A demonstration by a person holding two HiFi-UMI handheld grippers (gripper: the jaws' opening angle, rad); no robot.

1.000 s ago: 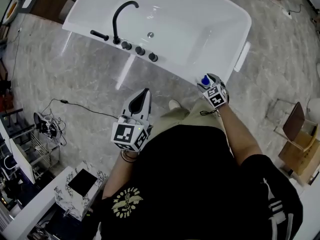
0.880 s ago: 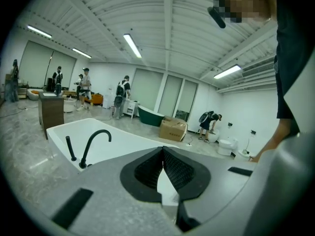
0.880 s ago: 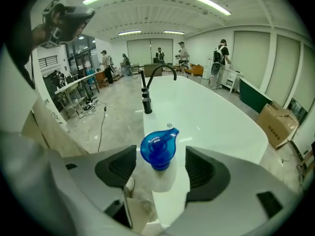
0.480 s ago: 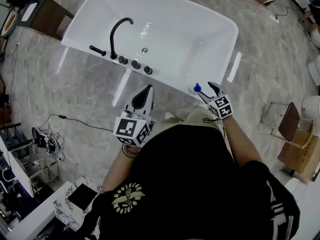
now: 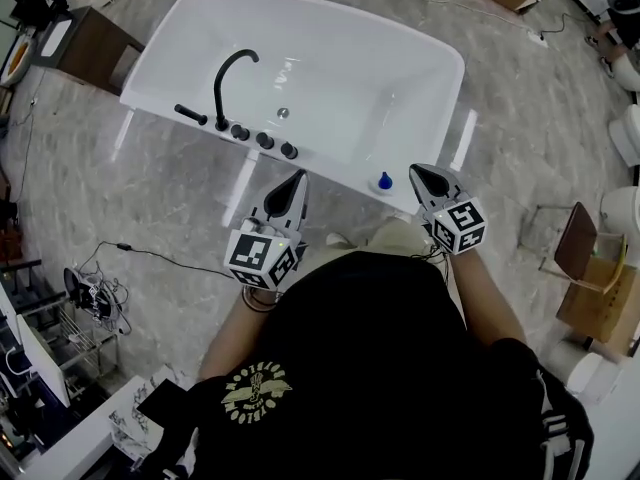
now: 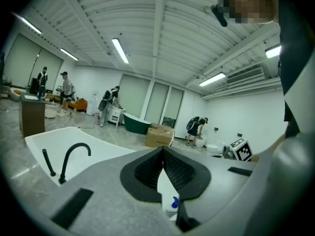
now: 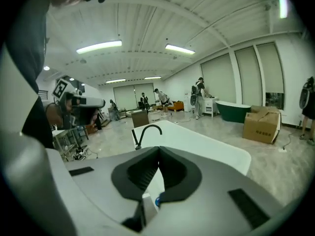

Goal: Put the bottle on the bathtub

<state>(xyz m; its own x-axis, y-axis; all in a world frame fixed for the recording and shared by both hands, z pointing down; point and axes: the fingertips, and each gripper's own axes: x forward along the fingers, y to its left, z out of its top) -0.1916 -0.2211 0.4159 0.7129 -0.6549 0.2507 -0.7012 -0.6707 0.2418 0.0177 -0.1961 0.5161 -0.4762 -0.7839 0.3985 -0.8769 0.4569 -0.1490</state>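
Note:
A small white bottle with a blue cap (image 5: 382, 181) stands upright on the near rim of the white bathtub (image 5: 330, 28). My right gripper (image 5: 417, 171) hovers just right of the bottle, apart from it, jaws shut on nothing. My left gripper (image 5: 297, 177) is shut and empty, its tip at the tub's near edge, left of the bottle. In the left gripper view the bottle (image 6: 172, 205) shows low, through the gap under the closed left gripper (image 6: 162, 150). In the right gripper view the blue cap (image 7: 157, 201) peeks out beneath the closed right gripper (image 7: 158, 150).
A black faucet (image 5: 226, 84) with a handle and three knobs (image 5: 264, 140) sits on the tub's near-left rim. A wooden cabinet (image 5: 88, 36) stands at the tub's left end. A chair (image 5: 588, 264) is at the right, a cable (image 5: 160, 255) on the floor at the left. People stand far off.
The right gripper carried the bottle to the tub rim, let go of it, then drew back to the right and shut. The left gripper stayed shut and hardly moved.

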